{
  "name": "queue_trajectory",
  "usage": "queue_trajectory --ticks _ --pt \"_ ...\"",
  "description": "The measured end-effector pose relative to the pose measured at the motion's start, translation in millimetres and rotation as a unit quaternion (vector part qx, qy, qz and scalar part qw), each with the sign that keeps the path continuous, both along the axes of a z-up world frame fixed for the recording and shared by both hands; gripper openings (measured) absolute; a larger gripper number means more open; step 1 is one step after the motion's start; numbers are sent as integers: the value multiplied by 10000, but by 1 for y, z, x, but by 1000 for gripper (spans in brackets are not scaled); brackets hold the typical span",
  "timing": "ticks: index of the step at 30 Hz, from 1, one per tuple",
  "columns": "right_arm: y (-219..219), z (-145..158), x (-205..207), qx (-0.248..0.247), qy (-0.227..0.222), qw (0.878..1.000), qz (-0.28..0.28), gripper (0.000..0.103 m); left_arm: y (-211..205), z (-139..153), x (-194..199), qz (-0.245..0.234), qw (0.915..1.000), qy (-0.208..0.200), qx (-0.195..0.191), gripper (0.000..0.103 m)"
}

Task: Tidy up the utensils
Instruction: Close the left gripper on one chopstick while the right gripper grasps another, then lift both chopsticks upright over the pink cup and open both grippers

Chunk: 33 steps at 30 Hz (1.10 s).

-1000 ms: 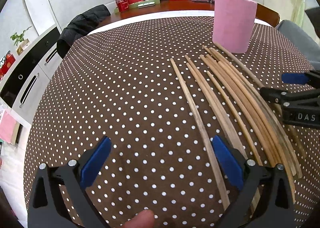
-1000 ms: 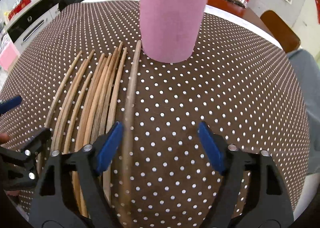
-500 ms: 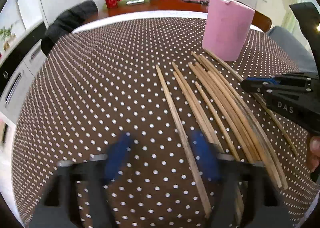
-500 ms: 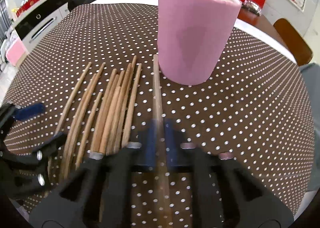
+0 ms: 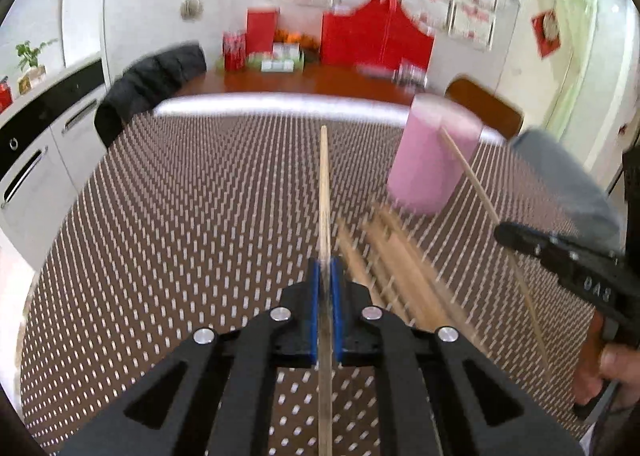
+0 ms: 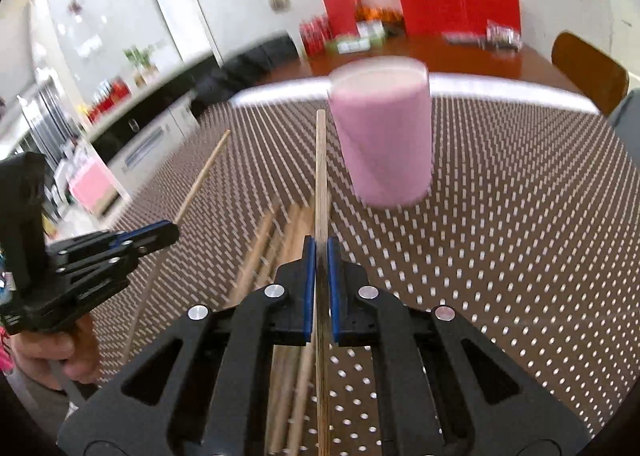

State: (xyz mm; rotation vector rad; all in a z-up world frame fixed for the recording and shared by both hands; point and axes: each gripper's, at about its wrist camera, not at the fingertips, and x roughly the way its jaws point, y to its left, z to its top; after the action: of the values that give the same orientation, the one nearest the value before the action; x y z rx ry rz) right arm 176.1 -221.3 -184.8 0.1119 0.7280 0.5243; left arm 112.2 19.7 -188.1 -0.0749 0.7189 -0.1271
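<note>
A slim, round wooden chopstick [image 5: 325, 191] is clamped between the blue pads of the left gripper [image 5: 325, 284], whose jaws have just been closing; its tapered length is pointed straight ahead, lifted off the dotted brown tablecloth [image 5: 180, 215]. A second chopstick [image 6: 321, 175] is pinched likewise in the right gripper [image 6: 321, 260], which is shut tight on it. Just right of the left gripper, the remaining chopsticks [image 5: 400, 268] are seen lying side by side. A smooth pink cylindrical holder [image 6: 384, 139] is stood upright ahead of the right gripper, slightly right.
</note>
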Motion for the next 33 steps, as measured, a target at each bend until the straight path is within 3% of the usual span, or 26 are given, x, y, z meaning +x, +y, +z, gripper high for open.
queue_trajectory --ticks 4,7,11,15,23,33 --pt "-8 32 -2 486 -519 9975 -38 6 -6 38 5 -187 9971 -710 -196 6" --pt "-18 68 3 899 -1102 9896 -230 6 -21 74 16 -380 9889 -1387 -382 6" --pt "-22 89 20 1110 -1435 9827 -366 6 -36 110 42 -704 9720 -2078 -845 6" --pt "-32 111 57 1413 -1755 9720 -667 7 -54 133 76 -1007 9542 -2489 -1320 6" --pt "-52 123 117 1942 -1976 9533 -1207 7 -84 128 133 -1132 9383 -2828 -1636 6" --pt "-50 92 144 1758 -1911 9569 -1303 7 -96 81 177 -1104 9481 -2559 -1533 6"
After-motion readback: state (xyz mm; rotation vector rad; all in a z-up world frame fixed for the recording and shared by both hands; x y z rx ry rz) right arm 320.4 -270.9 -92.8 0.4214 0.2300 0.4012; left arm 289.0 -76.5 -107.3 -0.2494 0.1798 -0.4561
